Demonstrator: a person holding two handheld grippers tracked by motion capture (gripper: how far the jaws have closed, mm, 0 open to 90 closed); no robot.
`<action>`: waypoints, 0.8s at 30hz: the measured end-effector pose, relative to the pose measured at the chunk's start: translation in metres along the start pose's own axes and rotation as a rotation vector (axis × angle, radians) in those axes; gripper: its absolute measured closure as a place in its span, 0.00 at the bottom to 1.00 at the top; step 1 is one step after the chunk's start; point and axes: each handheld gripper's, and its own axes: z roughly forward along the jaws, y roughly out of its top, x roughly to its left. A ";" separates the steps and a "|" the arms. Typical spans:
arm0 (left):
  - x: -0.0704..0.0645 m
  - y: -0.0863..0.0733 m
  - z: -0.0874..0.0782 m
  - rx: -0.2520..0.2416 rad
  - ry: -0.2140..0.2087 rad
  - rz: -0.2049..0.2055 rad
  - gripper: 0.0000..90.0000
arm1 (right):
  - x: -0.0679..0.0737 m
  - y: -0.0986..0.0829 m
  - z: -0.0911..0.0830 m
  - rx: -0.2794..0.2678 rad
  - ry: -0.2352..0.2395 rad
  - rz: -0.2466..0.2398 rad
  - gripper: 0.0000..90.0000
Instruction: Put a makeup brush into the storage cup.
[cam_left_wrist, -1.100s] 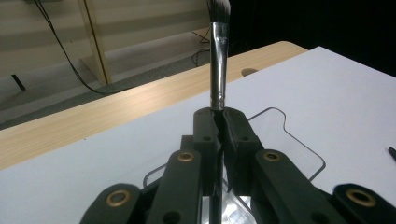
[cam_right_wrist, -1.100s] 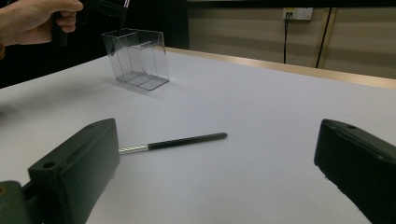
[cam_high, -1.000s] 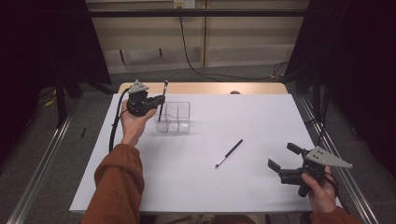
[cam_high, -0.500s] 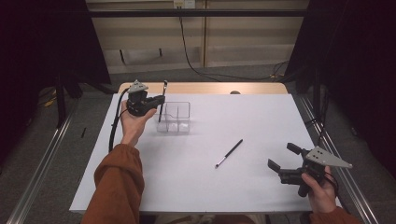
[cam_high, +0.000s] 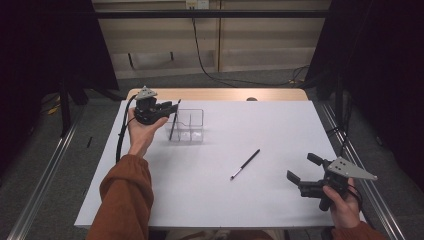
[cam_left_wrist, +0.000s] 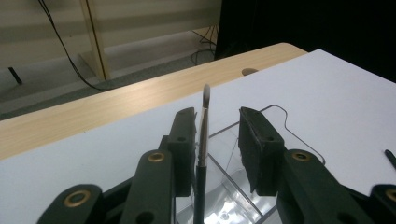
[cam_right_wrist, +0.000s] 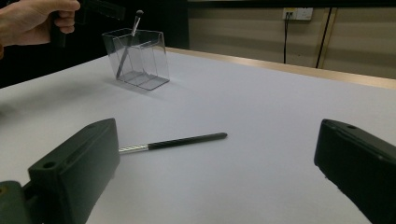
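While the left gripper (cam_high: 167, 108) hovers at the near-left corner of the clear box (cam_high: 186, 126), up around eleven o'clock on the white table (cam_high: 280, 125), a brush (cam_high: 173, 125) stands tilted in the box's left compartment, bristles up. From the left gripper view the jaws stand apart on either side of that brush (cam_left_wrist: 202, 140), the handle close against the left pad with daylight toward the right one, so this looks like a released grip rather than a clench. My read: the drop-in step for this brush is at its end, and the hand has only to back straight off without nudging the handle. Now to the second brush (cam_high: 245, 163), lying flat near the centre of the table, its dark handle pointing to about two o'clock. The right gripper (cam_high: 305, 175) sits at four o'clock, jaws spread wide, well apart from it. Seen from the right gripper view, that brush (cam_right_wrist: 173, 142) lies crosswise between the two pads, farther off. Next move, I'd judge: slide forward, come down low over the thin handle, and pinch across it squarely, because a slim round handle on a flat sheet could roll away.
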 end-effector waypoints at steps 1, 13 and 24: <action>-0.001 0.001 -0.001 -0.003 -0.001 0.000 0.69 | 0.000 0.000 0.000 0.000 0.000 0.000 0.00; -0.001 0.001 -0.011 -0.030 0.012 -0.037 0.22 | 0.000 0.000 0.000 0.001 -0.001 -0.001 0.00; -0.003 -0.004 -0.019 0.000 0.013 -0.025 0.04 | 0.000 0.000 0.001 0.002 -0.001 -0.002 0.00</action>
